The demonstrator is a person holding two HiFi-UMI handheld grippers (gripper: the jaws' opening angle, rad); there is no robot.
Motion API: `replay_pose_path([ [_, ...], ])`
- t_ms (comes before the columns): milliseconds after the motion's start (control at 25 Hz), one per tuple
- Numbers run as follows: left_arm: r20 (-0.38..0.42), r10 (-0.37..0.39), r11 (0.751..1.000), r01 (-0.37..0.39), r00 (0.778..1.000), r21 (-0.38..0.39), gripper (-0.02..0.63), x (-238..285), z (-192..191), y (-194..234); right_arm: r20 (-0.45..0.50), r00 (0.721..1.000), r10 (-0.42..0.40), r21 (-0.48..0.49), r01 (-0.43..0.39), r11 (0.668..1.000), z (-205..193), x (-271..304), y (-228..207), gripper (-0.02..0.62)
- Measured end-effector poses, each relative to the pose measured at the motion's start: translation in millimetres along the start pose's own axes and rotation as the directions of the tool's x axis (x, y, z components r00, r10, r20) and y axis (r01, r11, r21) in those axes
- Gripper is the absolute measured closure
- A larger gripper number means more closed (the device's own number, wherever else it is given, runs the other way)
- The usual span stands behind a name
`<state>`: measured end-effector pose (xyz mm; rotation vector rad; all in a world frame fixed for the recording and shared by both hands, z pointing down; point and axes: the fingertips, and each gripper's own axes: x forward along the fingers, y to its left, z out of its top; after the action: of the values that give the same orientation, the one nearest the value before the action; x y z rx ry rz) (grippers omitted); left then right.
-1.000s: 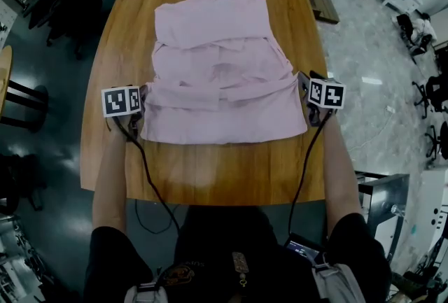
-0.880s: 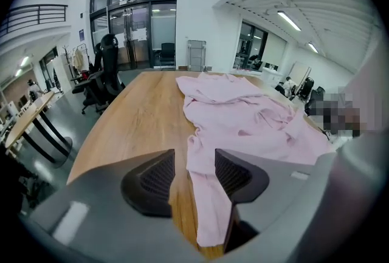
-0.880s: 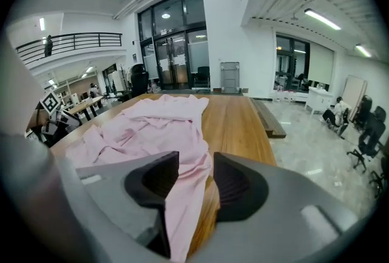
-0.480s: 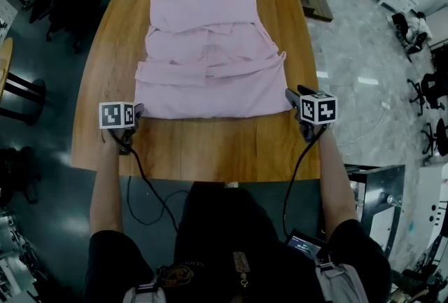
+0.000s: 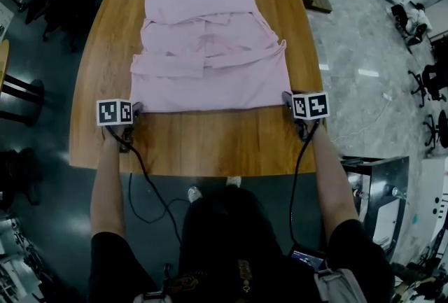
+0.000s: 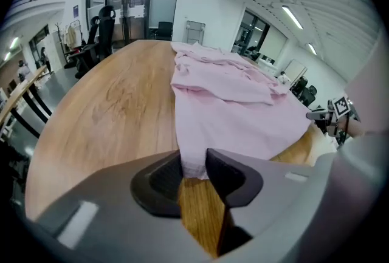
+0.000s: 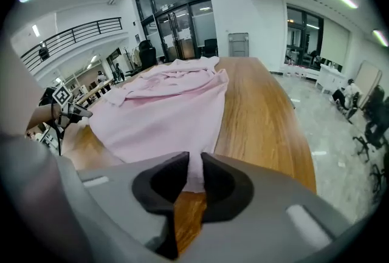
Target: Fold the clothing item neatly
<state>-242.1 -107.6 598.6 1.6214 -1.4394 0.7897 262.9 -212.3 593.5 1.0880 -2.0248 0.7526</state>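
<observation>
Left gripper and right gripper, just closing, pinch hem corners of the pink garment; collar points away.

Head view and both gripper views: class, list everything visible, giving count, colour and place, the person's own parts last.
garment: one, pink, partly folded, on the table
table: one, brown wood, centre
cables: two, black, from the grippers over the near table edge
chairs: at least two, dark, floor at far right
left gripper: one, grey, jaws just been closing, pinching garment's near left corner
right gripper: one, grey, jaws just been closing, pinching its near right corner
arms: two, bare, behind the grippers
</observation>
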Motion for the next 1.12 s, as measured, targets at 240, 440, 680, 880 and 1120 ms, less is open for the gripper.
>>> replay_pose_path([
  [240, -0.009, 0.033, 0.992, -0.032, 0.999, 0.124, 0.534, -14, -6, 17, -0.003, 0.999, -0.033, 0.009, 0.033, 0.999, -14, -7, 33, 0.563],
  [440, 0.004, 0.017, 0.994, -0.018, 1.0, 0.103, 0.534, -36, -39, 41, -0.008, 0.997, -0.072, 0.046, 0.072, 0.996, -53, -23, 71, 0.564],
  [680, 0.016, -0.03, 0.997, 0.029, 0.999, 0.077, 0.532, -64, -86, 69, -0.011, 0.996, -0.084, 0.101, 0.085, 0.991, -100, -48, 115, 0.565],
  [880, 0.029, -0.059, 0.997, 0.057, 0.998, 0.061, 0.532, -87, -135, 72, -0.004, 0.995, -0.103, 0.126, 0.103, 0.987, -146, -68, 143, 0.565],
  [1120, 0.031, -0.093, 0.995, 0.091, 0.995, 0.044, 0.537, -107, -154, 68, 0.041, 0.991, -0.124, 0.138, 0.117, 0.983, -152, -94, 153, 0.568],
])
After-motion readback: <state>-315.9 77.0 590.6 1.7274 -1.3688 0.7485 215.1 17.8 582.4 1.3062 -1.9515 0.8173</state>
